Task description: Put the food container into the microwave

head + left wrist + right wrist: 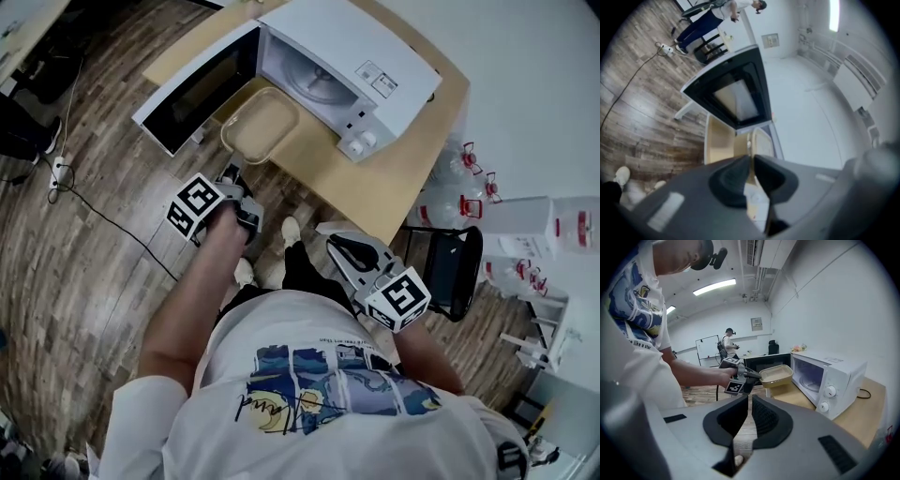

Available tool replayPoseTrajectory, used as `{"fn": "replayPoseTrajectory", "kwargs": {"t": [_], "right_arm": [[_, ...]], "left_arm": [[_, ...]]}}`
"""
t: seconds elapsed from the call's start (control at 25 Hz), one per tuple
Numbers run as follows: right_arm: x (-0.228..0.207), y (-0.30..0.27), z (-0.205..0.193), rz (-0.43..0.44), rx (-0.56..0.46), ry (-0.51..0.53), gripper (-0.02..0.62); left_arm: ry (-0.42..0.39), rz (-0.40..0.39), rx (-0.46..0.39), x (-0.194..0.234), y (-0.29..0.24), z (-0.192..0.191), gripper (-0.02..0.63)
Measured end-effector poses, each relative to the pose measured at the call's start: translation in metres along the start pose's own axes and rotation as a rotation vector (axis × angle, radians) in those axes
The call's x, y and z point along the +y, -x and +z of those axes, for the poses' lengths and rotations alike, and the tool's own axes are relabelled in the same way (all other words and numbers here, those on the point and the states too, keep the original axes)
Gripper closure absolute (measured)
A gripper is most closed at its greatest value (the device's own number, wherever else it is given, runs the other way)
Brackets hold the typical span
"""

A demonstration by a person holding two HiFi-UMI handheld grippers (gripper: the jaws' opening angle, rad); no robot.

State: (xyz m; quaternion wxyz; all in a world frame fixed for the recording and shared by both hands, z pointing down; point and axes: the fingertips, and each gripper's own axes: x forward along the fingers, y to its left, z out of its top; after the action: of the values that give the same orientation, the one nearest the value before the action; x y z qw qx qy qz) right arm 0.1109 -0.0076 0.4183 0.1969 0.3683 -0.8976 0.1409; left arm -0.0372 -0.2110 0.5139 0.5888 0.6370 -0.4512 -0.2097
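A tan rectangular food container [261,125] hangs in front of the white microwave [361,47], whose door [192,89] stands swung open to the left. My left gripper [232,172] is shut on the container's near rim. In the left gripper view the left gripper [751,157] pinches that rim, with the container [762,140] beyond and the dark door [736,91] above. My right gripper [325,230] is held back near the person's body, shut on nothing. The right gripper view shows the right gripper [750,397] closed, the container [777,374] and the microwave [829,376].
The microwave stands on a light wooden table [394,178], with a glass turntable [319,86] inside its cavity. A black chair [450,267] and water bottles [469,178] are at the right. A cable [103,216] runs over the wood floor at the left.
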Motion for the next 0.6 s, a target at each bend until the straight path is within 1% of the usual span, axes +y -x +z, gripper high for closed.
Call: {"fn": "replayPoseTrajectory", "kwargs": {"t": [0.24, 0.44, 0.6], "right_arm": [[-0.055, -0.002, 0.003, 0.051, 0.025, 0.021, 0.569], [-0.112, 0.003, 0.006, 0.054, 0.024, 0.01, 0.571], [-0.145, 0.009, 0.004, 0.052, 0.026, -0.007, 0.571]], "left_arm": [[-0.013, 0.037, -0.013, -0.005, -0.069, 0.003, 0.565], [-0.035, 0.056, -0.028, -0.015, -0.124, 0.006, 0.565], [-0.048, 0.07, -0.032, -0.019, -0.164, 0.008, 0.565]]}}
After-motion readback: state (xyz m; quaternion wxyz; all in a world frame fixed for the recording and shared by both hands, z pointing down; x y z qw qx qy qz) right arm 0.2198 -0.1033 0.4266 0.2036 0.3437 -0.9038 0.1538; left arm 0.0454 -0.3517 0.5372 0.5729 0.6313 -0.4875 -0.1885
